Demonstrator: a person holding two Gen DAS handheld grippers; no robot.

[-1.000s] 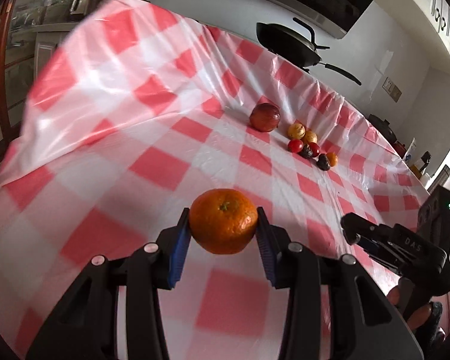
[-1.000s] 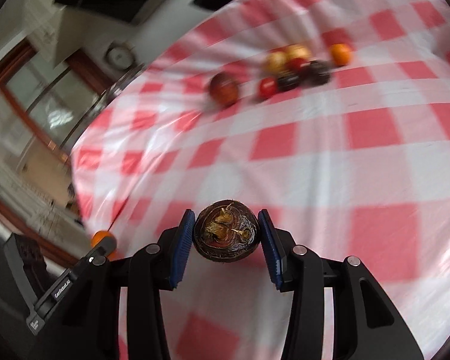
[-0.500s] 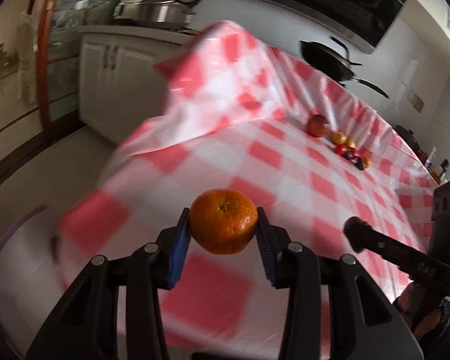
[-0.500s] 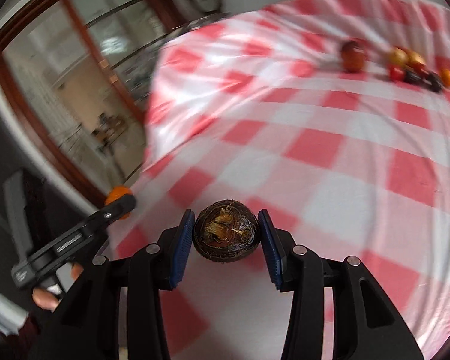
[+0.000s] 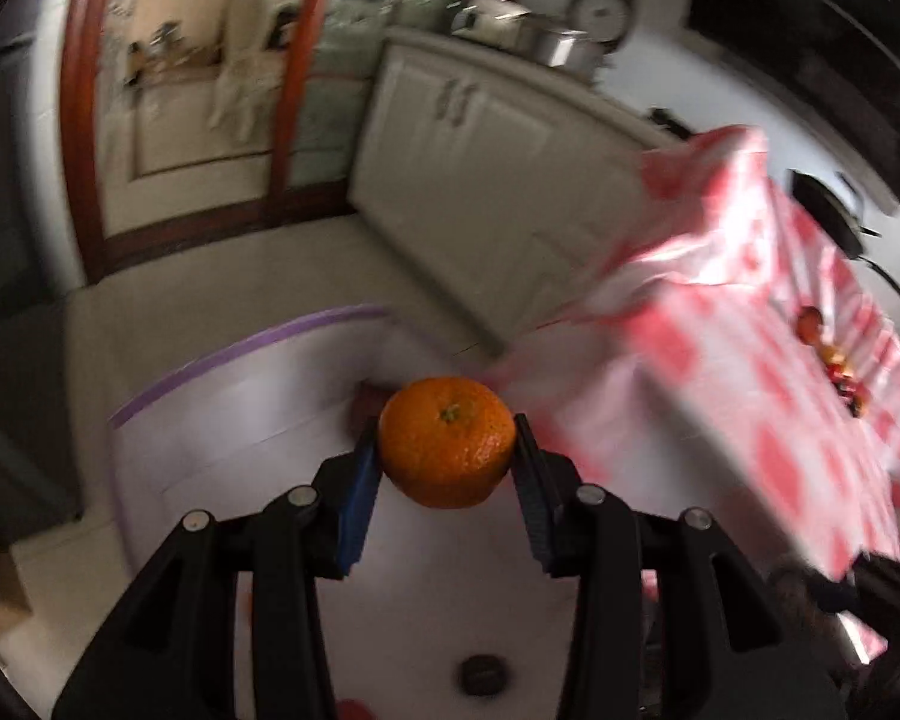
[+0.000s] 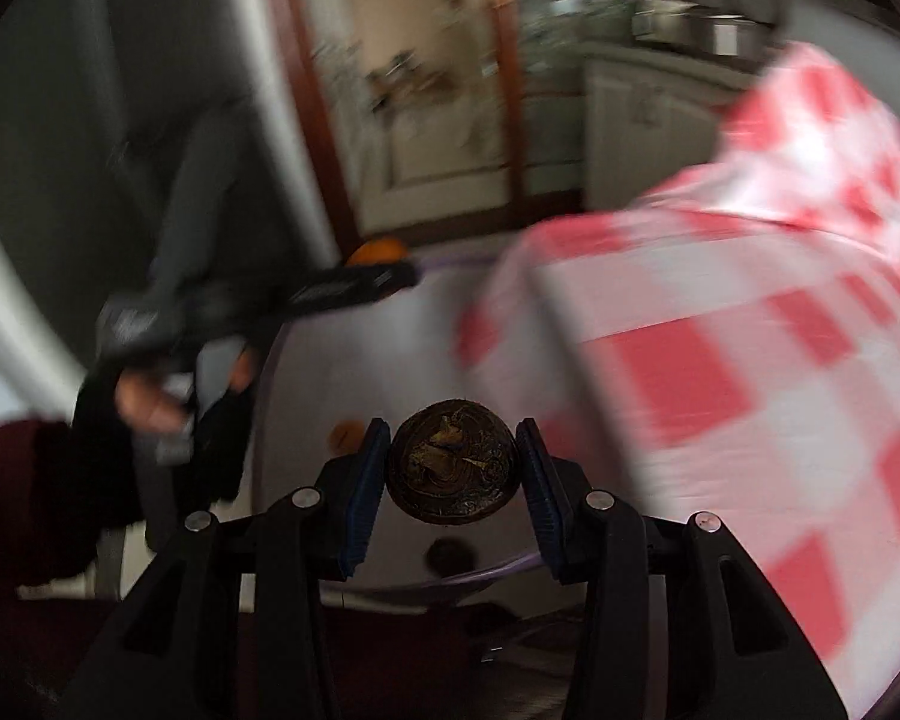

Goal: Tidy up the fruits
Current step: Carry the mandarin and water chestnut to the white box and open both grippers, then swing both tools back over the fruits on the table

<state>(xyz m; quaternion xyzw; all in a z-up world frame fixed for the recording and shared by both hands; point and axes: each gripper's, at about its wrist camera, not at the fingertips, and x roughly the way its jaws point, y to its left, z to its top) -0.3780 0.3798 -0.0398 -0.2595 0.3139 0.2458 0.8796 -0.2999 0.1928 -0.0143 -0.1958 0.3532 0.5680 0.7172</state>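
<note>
Orange (image 5: 447, 441): pitted, slightly glossy peel, small green stem scar. Dark fruit (image 6: 452, 461): brown, wrinkled, rough shell with a dull sheen. Left gripper (image 5: 447, 462) and right gripper (image 6: 452, 471): matt black plastic fingers, ribbed blue pads (image 5: 357, 507) that looked rubbery, bright metal screw heads. Tablecloth (image 5: 720, 372): red-and-white check, shiny plastic-like film, creased at the overhanging edge. Tub (image 5: 258, 396): smooth white plastic, purple rim. Cabinet doors (image 5: 480, 180): painted cream, satin. Door frame (image 5: 78, 120): varnished reddish wood. Sleeve (image 6: 18, 480): dark red cloth, matt.
</note>
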